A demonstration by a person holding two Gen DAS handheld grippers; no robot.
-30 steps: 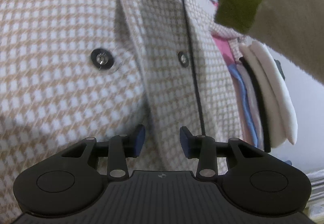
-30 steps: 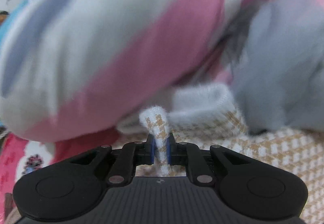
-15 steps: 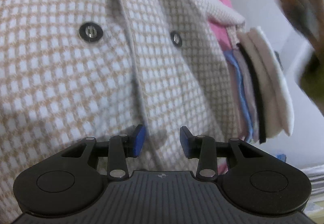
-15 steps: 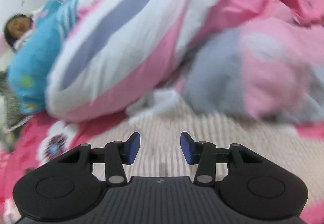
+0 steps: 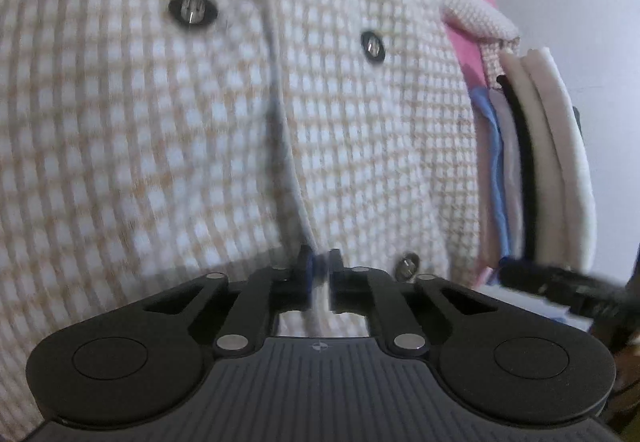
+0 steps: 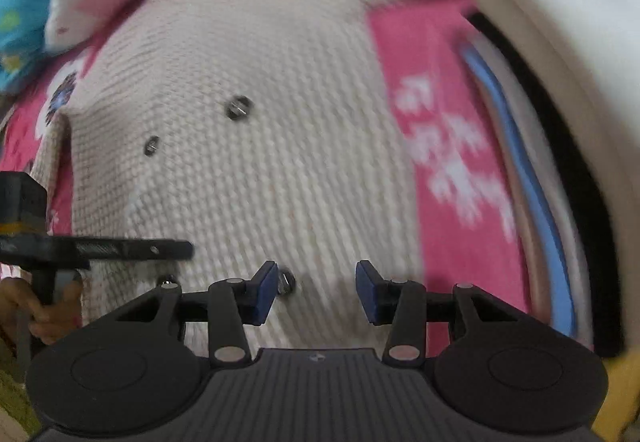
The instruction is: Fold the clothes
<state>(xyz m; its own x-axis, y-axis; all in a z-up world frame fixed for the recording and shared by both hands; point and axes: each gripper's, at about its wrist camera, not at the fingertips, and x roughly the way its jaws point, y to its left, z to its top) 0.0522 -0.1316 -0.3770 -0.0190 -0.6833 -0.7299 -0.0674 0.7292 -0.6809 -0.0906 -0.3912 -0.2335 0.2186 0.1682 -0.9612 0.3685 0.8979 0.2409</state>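
The left tool (image 5: 319, 266) has just been closing and now pinches the front edge of the checked cardigan (image 5: 120, 146), low in its frame. The cardigan lies spread on the pink bed cover (image 6: 444, 114). The right tool (image 6: 316, 288) let go of the cloth, swung over, and now hangs half open and empty above the cardigan. A new fold looks ready to start.

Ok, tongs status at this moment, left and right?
Left tongs: have just been closing, now pinched on the front edge of the checked cardigan.
Right tongs: open, nothing between them, above the cardigan.
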